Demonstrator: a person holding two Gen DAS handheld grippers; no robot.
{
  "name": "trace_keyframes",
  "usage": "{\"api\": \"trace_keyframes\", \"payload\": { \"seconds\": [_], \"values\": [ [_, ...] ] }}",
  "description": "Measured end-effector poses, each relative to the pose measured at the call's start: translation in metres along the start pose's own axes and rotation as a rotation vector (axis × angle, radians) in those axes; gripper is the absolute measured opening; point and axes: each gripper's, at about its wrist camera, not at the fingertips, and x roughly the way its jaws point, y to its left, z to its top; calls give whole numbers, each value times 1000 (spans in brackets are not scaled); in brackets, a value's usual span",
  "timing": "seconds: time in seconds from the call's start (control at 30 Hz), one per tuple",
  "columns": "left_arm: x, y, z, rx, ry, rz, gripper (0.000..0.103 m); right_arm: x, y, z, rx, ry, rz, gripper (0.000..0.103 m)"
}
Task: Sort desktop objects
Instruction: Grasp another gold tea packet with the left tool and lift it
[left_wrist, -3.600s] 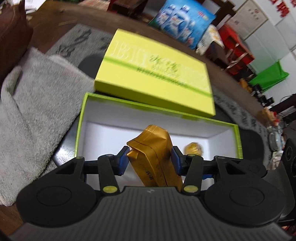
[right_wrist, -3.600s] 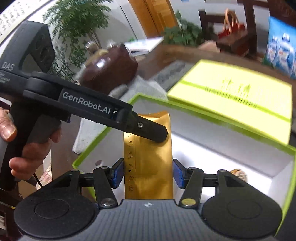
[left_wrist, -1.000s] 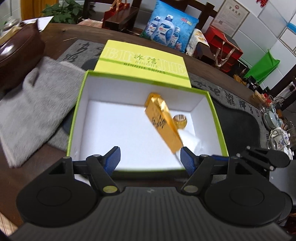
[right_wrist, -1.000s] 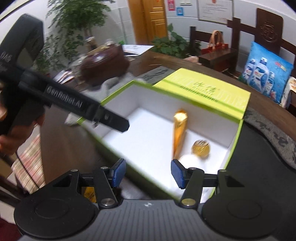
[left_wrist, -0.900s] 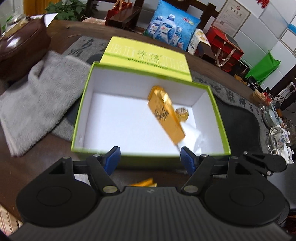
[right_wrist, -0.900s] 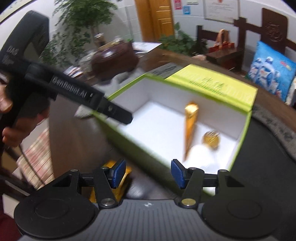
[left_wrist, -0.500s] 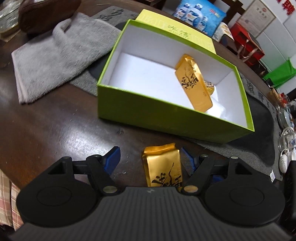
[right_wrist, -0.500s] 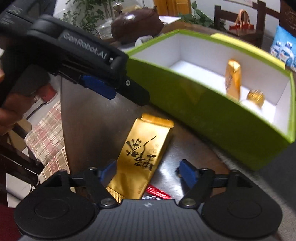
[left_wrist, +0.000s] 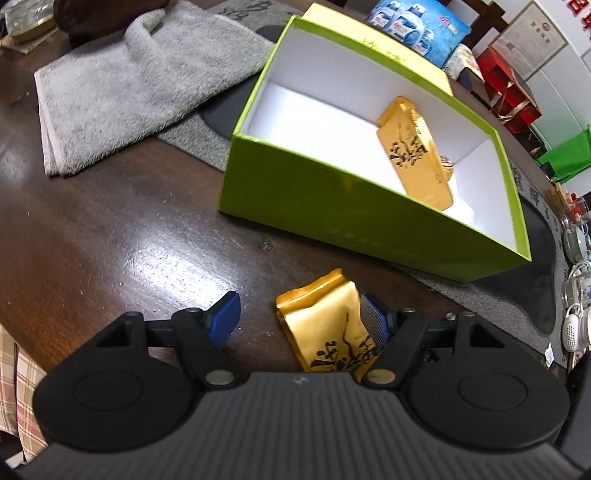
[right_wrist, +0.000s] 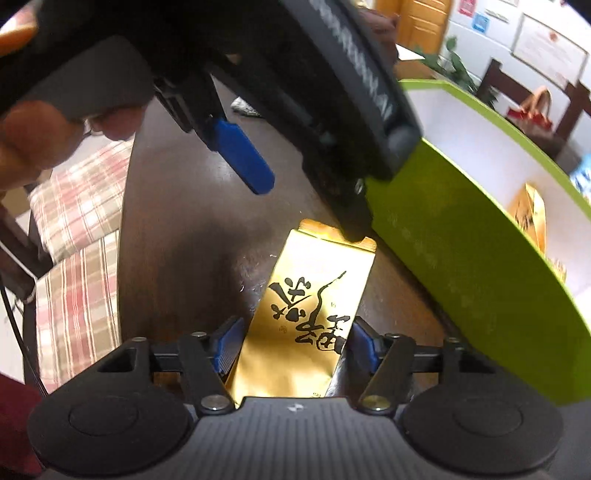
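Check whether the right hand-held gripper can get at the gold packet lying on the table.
Probably yes: the right hand-held gripper is open and straddles the gold packet. The left hand-held gripper crowds its far end.

Two gold foil packets: one packet on the table (left_wrist: 327, 325) at 6 o'clock, one packet in the box (left_wrist: 415, 153) at 1 o'clock. One green box (left_wrist: 354, 218). One small round gold item (left_wrist: 447, 168) beside the boxed packet. One grey towel (left_wrist: 129, 85) at 10 o'clock. Two grippers.
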Motion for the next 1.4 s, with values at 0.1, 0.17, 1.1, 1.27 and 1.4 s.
{"api": "trace_keyframes", "payload": {
  "seconds": [0.1,0.17,1.1,1.27,1.4],
  "values": [
    [6,2,2,-9,6,-7,71,1,-7,-4,15,12,31,62],
    [11,2,3,-9,7,-15,71,0,-13,-6,42,22,44,63],
    [-3,-7,6,18,52,-132,55,-36,-41,3,73,-34,131,58],
    [-39,-23,21,52,-22,-151,55,-71,-54,18,75,-104,142,58],
    [-56,-40,46,81,-92,-162,55,-96,-71,37,114,-169,137,58]
  ]
}}
